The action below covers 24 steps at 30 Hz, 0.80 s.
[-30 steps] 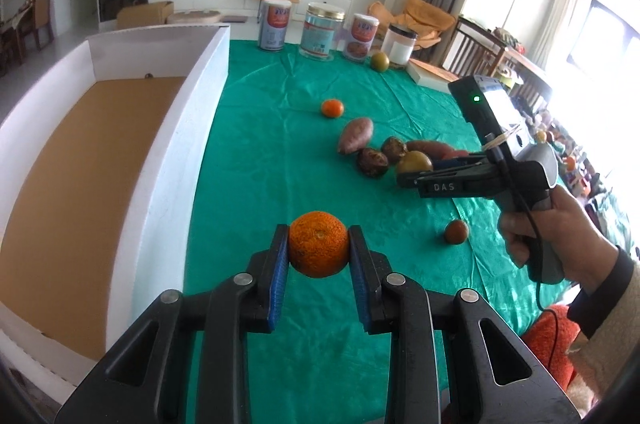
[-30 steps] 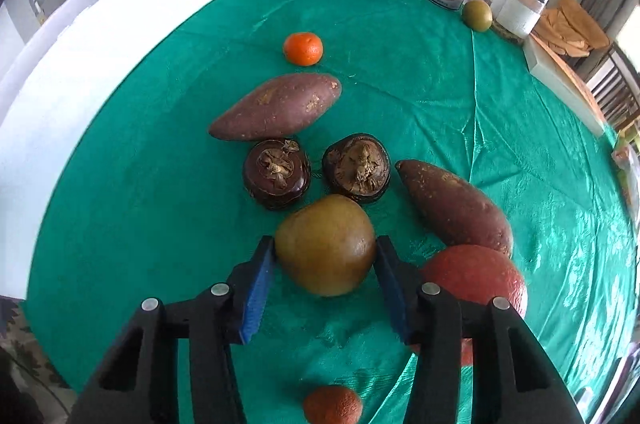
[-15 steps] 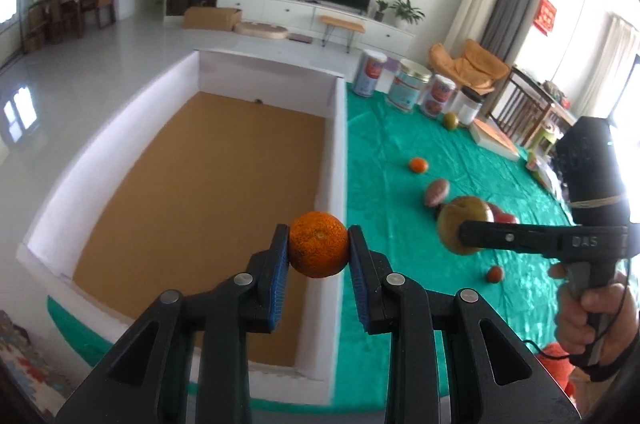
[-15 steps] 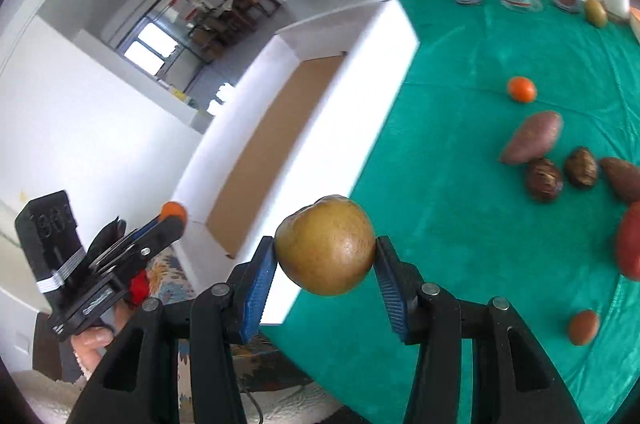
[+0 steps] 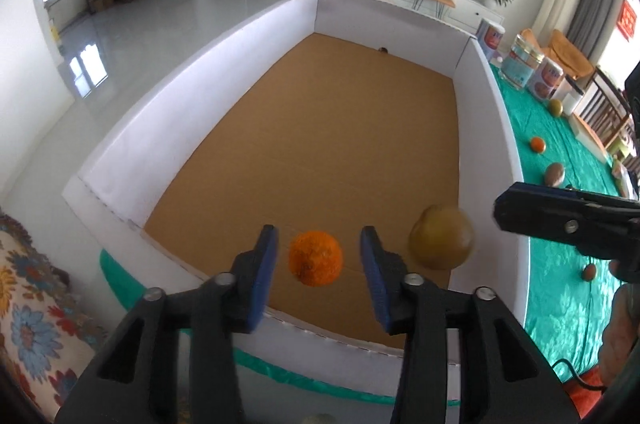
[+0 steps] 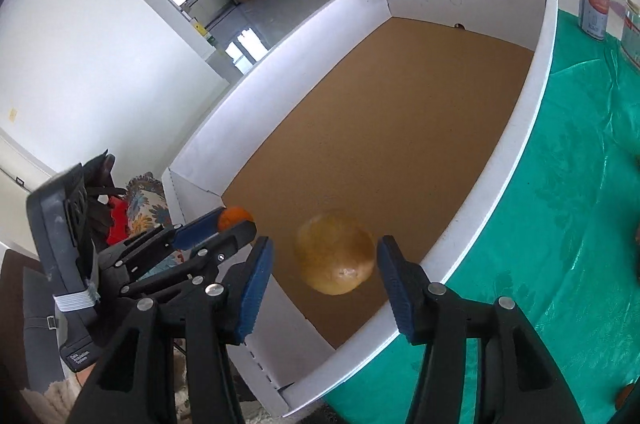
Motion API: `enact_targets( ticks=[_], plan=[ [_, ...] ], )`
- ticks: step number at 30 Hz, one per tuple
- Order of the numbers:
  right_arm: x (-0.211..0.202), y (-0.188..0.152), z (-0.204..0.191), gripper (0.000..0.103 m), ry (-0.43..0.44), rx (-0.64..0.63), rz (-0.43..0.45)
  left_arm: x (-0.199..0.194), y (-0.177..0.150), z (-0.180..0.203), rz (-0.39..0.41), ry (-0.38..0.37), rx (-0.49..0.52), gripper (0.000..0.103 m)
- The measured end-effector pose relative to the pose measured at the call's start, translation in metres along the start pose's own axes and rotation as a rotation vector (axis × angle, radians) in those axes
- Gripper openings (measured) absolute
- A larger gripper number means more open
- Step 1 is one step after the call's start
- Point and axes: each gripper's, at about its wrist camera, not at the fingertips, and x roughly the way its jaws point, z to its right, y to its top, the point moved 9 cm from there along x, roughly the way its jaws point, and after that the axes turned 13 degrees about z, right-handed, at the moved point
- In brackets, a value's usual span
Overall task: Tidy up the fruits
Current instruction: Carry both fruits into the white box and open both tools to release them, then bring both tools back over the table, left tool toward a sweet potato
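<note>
My left gripper [image 5: 318, 264] is open over the near end of the white-walled box [image 5: 192, 79] with a brown floor. The orange [image 5: 316, 258] is loose between its blue pads, touching neither. My right gripper [image 6: 324, 264] is open too, and the yellow-brown pear [image 6: 335, 258] is loose between its pads above the box floor [image 6: 400, 127]. The pear also shows in the left wrist view [image 5: 441, 243], just left of the right gripper's finger [image 5: 560, 214]. The left gripper shows in the right wrist view [image 6: 208, 236] with the orange [image 6: 234, 216] at its tip.
The green tablecloth [image 6: 580, 183] lies right of the box. On it are a small orange [image 5: 538, 144], a sweet potato [image 5: 555, 173], a small brown fruit [image 5: 589, 272], a green fruit [image 5: 556, 107] and several cans [image 5: 520, 61]. A floral cushion [image 5: 28, 316] lies at the left.
Both grippers moved from the table to over the box's near end, then opened. The orange and the pear have left the pads and are loose between them.
</note>
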Motion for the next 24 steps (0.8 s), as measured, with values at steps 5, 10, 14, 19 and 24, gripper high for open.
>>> enact_targets(
  ticks=[5,10,14,19,24],
  plan=[
    [-0.078,0.0,0.038,0.079,-0.071,0.0,0.171,-0.015,0.019,0.042,0.098,-0.087,0.042,0.075],
    [-0.173,-0.055,0.123,0.087,-0.337,0.035,0.274,-0.017,0.037,0.112,0.199,-0.209,0.128,0.085],
    [-0.254,-0.103,0.211,0.088,-0.63,0.136,0.379,0.012,0.037,0.15,0.215,-0.188,0.214,0.09],
    [-0.324,-0.151,0.303,0.088,-0.823,0.33,0.415,0.042,0.009,0.183,0.079,-0.134,0.357,0.088],
    [-0.34,-0.165,0.348,0.088,-0.883,0.45,0.443,0.032,-0.003,0.186,0.089,-0.091,0.395,0.088]
  ],
)
